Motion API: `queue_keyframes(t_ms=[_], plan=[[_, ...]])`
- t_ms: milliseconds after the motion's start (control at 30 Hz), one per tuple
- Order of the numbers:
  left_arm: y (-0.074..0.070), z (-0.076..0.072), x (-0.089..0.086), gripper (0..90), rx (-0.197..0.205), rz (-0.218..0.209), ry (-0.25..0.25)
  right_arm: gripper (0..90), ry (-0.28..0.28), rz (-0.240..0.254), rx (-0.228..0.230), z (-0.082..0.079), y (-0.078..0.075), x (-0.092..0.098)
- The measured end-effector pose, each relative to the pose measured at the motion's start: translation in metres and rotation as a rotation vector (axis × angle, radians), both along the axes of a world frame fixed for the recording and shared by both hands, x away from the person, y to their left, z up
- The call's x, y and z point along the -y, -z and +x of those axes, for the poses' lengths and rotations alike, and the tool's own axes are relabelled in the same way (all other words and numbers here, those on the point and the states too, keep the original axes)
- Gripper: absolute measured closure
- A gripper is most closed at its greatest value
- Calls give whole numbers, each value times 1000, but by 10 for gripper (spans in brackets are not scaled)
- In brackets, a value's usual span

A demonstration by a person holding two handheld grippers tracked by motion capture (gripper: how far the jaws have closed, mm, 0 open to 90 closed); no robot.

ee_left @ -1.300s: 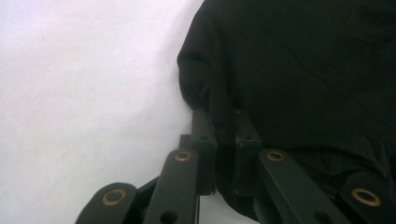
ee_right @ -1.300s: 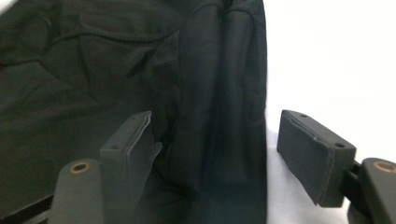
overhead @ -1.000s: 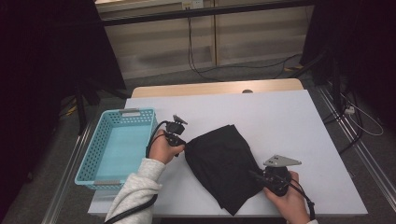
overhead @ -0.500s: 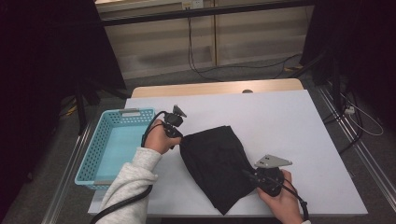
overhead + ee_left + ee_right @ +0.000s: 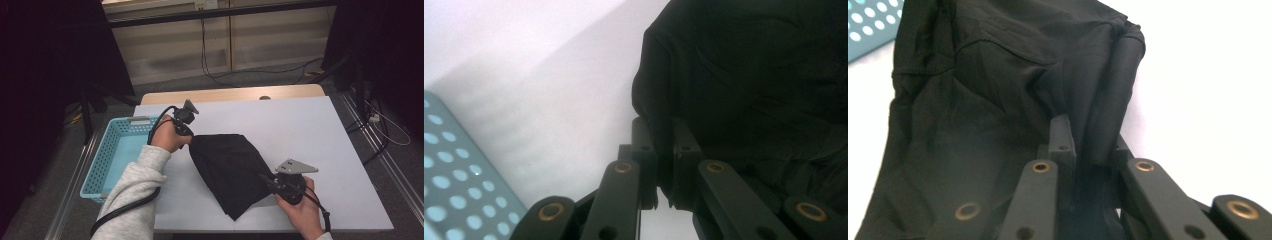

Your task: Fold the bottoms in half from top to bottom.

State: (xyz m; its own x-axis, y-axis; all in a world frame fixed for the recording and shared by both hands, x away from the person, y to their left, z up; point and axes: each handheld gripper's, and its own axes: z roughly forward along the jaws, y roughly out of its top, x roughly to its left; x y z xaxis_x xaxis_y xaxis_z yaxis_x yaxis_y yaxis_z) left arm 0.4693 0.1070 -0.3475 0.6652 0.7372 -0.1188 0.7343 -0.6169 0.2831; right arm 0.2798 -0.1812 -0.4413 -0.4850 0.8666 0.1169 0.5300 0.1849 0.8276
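No legible text, labels, brands or numbers anywhere in these views.

matt black cloth (image 5: 230, 170), perforated plastic basket (image 5: 107, 160), smooth white table (image 5: 310, 130)
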Motion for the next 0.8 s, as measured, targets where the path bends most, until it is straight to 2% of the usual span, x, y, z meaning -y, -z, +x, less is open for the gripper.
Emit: queue_keyframes(t_ms=[33,67,100,300,367,800], plan=[[-1,1,0,846,-11,26,13,810,-3,-2,14,0,-2,-2],[-1,1,0,846,-11,26,13,810,-5,1,15,0,-2,-3],[-3,2,-1,845,-15,47,16,810,-10,1,21,-1,-3,-4],[-12,4,-4,846,-25,76,15,810,-22,-1,27,0,-5,-10],[-21,5,-6,846,-27,88,17,810,-22,18,27,1,-8,-12],[-46,4,-17,846,-25,89,6,810,-42,34,57,2,-16,-24]])
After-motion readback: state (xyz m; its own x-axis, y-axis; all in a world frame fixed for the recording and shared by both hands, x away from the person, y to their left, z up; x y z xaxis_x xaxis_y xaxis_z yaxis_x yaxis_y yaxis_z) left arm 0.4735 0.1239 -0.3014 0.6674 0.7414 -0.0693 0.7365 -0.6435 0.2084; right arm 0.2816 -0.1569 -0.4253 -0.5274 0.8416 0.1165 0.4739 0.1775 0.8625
